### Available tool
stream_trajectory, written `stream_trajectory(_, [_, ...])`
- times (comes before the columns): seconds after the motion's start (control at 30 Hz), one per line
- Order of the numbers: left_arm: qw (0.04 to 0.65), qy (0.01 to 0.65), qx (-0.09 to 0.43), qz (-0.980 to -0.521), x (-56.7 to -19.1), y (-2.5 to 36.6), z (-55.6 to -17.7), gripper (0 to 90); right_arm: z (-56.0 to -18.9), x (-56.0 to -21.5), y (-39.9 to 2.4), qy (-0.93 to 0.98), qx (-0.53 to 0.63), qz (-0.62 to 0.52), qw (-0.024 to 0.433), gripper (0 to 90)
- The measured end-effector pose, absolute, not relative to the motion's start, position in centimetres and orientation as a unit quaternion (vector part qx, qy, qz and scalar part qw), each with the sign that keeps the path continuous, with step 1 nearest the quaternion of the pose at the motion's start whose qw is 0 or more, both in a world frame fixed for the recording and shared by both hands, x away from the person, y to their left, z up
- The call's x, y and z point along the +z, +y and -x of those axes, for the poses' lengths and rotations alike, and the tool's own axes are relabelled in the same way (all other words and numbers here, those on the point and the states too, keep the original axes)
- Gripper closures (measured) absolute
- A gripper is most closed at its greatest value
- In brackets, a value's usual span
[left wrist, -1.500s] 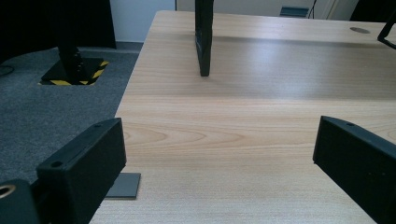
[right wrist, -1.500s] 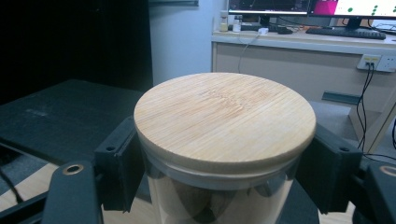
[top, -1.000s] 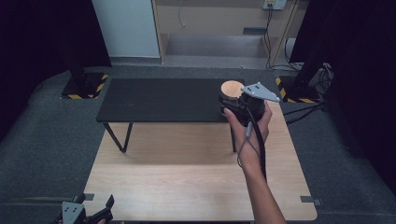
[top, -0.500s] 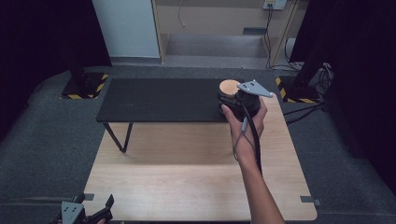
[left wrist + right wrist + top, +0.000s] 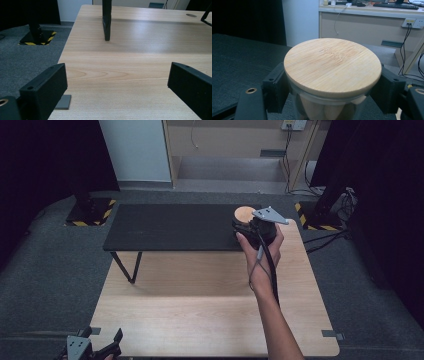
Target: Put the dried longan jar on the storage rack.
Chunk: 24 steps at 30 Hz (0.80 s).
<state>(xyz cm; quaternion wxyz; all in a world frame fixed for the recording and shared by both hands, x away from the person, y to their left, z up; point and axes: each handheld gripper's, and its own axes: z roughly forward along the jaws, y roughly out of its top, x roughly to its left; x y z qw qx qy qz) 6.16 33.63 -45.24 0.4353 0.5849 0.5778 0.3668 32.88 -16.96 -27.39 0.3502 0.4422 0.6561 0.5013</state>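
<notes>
over the black bench's right end, right gripper clamped on glass jar below its bamboo lid, left gripper jaws wide apart, empty, at wooden table's near-left edge

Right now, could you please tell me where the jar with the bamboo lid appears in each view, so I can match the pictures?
High view: the jar with the bamboo lid sits right of centre, at the right end of the black bench, just ahead of the right gripper.
Left gripper view: not in it.
Right gripper view: the jar sits at centre, between the two black fingers.
Shared landmark: the black bench.
</notes>
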Motion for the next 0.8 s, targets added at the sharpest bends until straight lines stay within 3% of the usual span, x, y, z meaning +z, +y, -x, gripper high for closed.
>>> stream_trajectory(0.1, [0.436, 0.577, 0.367, -0.586, -45.2, 33.6, -6.1, 1.2, -32.9, -27.6, -17.0, 0.654, 0.504, -0.44, 0.354, 23.4])
stream_trajectory(0.2, [0.436, 0.577, 0.366, -0.586, -45.3, 33.6, -6.2, 1.2, -32.9, -27.8, -17.0, 0.651, 0.508, -0.44, 0.353, 9.3])
stream_trajectory(0.3, [0.436, 0.577, 0.364, -0.587, -45.3, 33.6, -6.2, 1.2, -33.1, -27.9, -16.8, 0.658, 0.5, -0.442, 0.35, 1.4])
stream_trajectory(0.8, [0.436, 0.576, 0.365, -0.587, -45.3, 33.6, -6.2, 1.2, -32.2, -28.6, -16.7, 0.647, 0.513, -0.43, 0.366, 0.6])
